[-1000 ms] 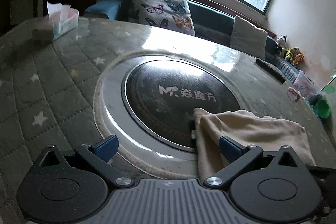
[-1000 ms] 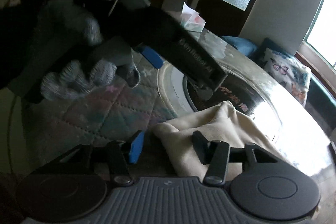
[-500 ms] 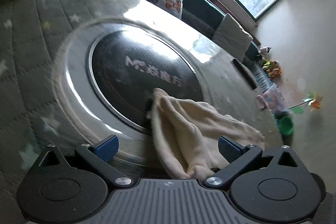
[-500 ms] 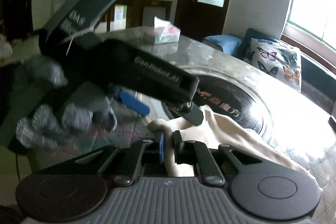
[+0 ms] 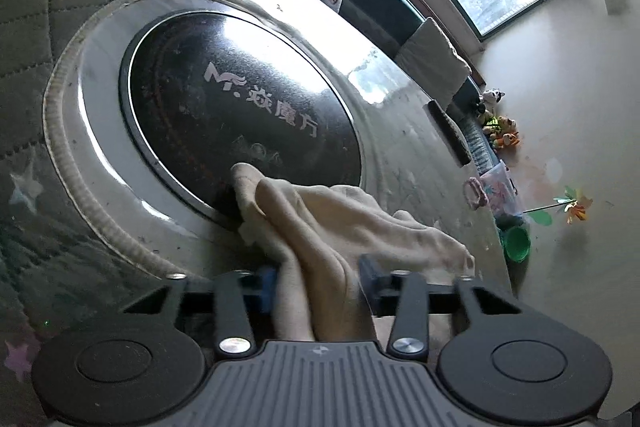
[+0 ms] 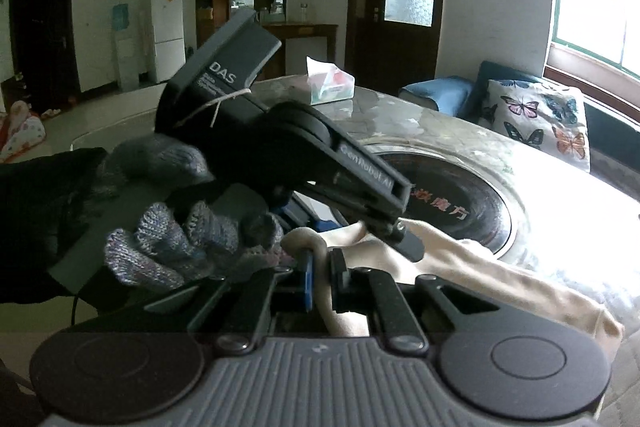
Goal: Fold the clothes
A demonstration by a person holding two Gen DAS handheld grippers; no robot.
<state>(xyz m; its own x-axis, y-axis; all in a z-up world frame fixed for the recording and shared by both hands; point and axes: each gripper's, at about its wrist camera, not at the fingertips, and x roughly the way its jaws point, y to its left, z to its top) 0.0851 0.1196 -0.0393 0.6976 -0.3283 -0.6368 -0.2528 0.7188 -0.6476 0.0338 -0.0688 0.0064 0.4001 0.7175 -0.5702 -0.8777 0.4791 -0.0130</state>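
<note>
The cream garment (image 5: 344,219) lies bunched on the bench (image 5: 72,27), its far corner resting on the rim of the round black hob (image 5: 240,115) set into the bench top. A thick fold of the cloth runs straight back between the jaws of the left gripper (image 5: 316,287). The jaws have narrowed around that fold, and their pads look to be touching it on both sides, though motion blur keeps the contact from being certain.

In the right wrist view, the right gripper (image 6: 322,281) has its jaws clenched on a thin edge of the same garment, with the cloth standing up in a small loop just ahead of the blue pad. Directly beyond and slightly left of these jaws sits the body of the left gripper, held by a hand in a grey knitted glove (image 6: 180,247). The two grippers meet almost tip to tip over the near end of the cloth.

Further ahead, a tissue box (image 6: 330,87) stands on the far side of the bench, and a butterfly-print cushion (image 6: 536,123) rests on the sofa to the right.
</note>
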